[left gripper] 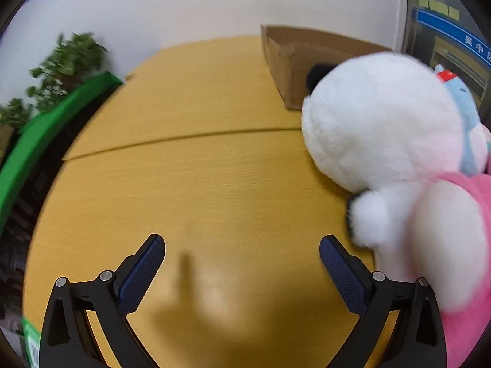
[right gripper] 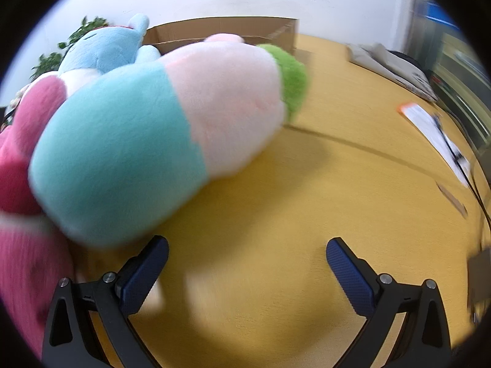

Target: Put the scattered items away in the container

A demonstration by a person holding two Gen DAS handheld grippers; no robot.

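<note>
A pile of plush toys lies on the yellow wooden table [left gripper: 199,184]. In the left wrist view a white plush with a pink top [left gripper: 383,128] sits at the right, a light blue plush [left gripper: 463,104] behind it. My left gripper [left gripper: 242,254] is open and empty, left of the white plush. In the right wrist view a teal, pale pink and green plush [right gripper: 159,128] lies at the left, with a blue plush [right gripper: 104,49] and a magenta plush [right gripper: 21,159] beside it. My right gripper [right gripper: 247,257] is open and empty, just right of them. A cardboard box [left gripper: 294,61] stands behind the toys; it also shows in the right wrist view [right gripper: 221,32].
A green plant [left gripper: 64,67] and a green-edged chair [left gripper: 46,132] stand off the table's left side. Papers [right gripper: 435,128], a cable [right gripper: 466,168] and a grey cloth [right gripper: 386,58] lie at the table's right side.
</note>
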